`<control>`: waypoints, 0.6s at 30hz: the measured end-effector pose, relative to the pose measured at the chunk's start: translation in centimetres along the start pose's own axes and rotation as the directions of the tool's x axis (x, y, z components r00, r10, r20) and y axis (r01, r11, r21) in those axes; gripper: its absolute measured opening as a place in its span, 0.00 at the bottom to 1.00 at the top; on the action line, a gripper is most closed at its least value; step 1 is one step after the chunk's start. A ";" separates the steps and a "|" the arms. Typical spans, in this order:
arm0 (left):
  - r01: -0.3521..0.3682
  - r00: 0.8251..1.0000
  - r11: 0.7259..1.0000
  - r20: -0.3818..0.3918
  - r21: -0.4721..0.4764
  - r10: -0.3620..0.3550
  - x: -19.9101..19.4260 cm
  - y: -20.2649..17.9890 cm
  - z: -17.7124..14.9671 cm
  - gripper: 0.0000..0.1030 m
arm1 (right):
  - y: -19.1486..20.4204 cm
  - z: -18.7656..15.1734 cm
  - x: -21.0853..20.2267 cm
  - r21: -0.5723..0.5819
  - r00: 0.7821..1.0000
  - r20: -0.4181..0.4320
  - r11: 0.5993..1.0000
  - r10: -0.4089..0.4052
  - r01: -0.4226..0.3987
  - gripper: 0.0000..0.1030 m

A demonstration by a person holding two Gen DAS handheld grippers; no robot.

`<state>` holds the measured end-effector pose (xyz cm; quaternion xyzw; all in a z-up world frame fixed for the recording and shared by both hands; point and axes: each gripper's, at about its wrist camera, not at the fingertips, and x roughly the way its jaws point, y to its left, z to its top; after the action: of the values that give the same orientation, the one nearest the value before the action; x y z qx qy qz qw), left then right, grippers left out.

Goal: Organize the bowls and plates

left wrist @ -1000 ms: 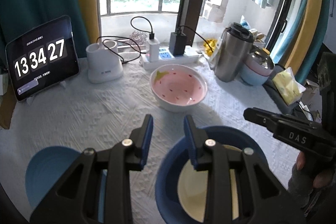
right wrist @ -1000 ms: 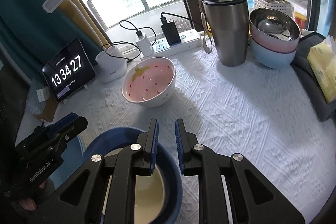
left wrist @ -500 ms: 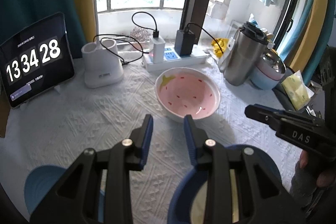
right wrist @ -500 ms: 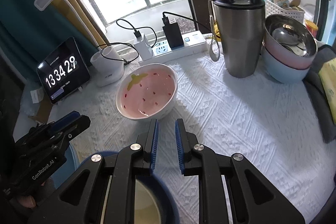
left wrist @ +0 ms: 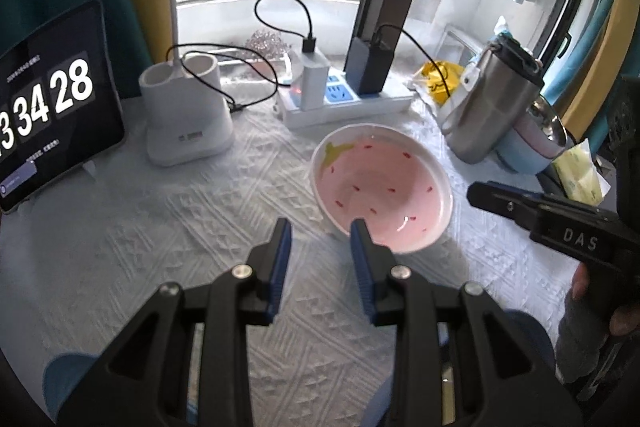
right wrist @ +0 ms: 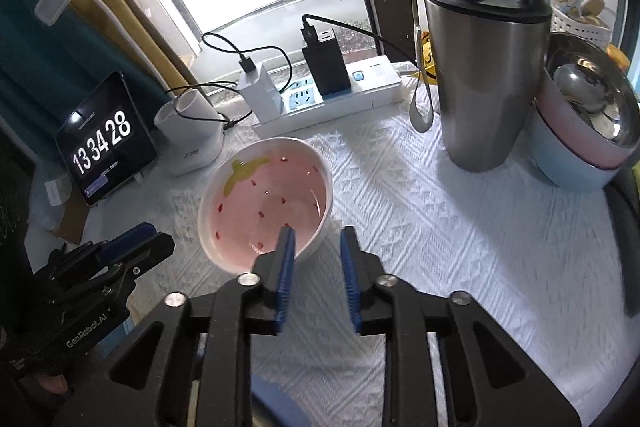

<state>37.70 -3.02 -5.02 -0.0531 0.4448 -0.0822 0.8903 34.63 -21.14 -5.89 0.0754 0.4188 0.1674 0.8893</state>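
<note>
At the far left a tablet clock leans against the curtain; to its right stands a white holder, then a power strip at the far edge by the window; near the left corner a blue plate shows only as a sliver at the picture's edge. The left gripper hangs over the tablecloth with its jaws apart and nothing between them, just short of the near rim of the pink bowl; that bowl sits alone in the middle of the table, not stacked with anything. The right gripper also has its jaws spread and empty, its left finger lying over the bowl's near rim in its own view. Further right stands a steel flask, and at the far right a steel bowl is nested in a pink and a blue one. By my reading the job is partly done: the far-right stack looks settled; the pink bowl is yet to be gathered, and the blue plate is too cropped to judge.
</note>
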 end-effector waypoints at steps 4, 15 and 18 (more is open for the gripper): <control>0.005 1.000 1.000 -0.027 -0.009 -0.006 1.2 0.3 0.5 0.32 | -0.3 0.5 1.2 0.009 0.999 -0.027 1.000 0.023 -0.023 0.26; 0.044 0.992 0.999 -0.116 -0.013 -0.046 4.0 0.5 1.4 0.36 | -1.6 1.6 4.5 0.077 0.983 -0.154 0.993 0.097 -0.086 0.28; 0.058 0.990 0.998 -0.131 -0.018 -0.060 4.5 0.5 1.5 0.37 | -1.8 1.8 5.2 0.091 0.974 -0.191 0.990 0.121 -0.105 0.29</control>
<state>41.61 -3.40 -7.68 -0.0668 0.5011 -0.1087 0.8559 39.50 -20.88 -9.01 0.1181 0.5057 0.2074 0.8290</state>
